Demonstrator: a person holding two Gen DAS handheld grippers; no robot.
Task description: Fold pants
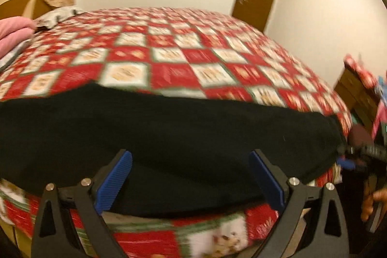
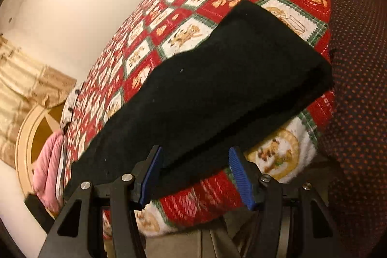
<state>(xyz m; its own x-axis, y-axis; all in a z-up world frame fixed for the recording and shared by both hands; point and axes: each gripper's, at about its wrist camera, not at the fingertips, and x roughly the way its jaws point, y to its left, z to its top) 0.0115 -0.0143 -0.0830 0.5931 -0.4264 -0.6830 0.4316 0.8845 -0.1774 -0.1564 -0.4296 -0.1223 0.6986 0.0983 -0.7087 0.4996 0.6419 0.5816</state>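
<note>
Two grippers close on black pants [image 1: 169, 127] laid lengthwise along the near edge of a patchwork bedspread [image 1: 183, 57].

Left gripper [image 1: 191, 179], jaws wide and empty, faces the garment's long side at frame centre, cloth running left to right. Right gripper [image 2: 194, 175], jaws part open with nothing pinched, straddles the pants' lower edge, the long axis climbing to the upper right toward a squared end. Right appears nearer that end. A dotted maroon fabric [image 2: 358, 88] crowds the right; pink bedding [image 1: 14, 33] sits far left, well apart.
</note>
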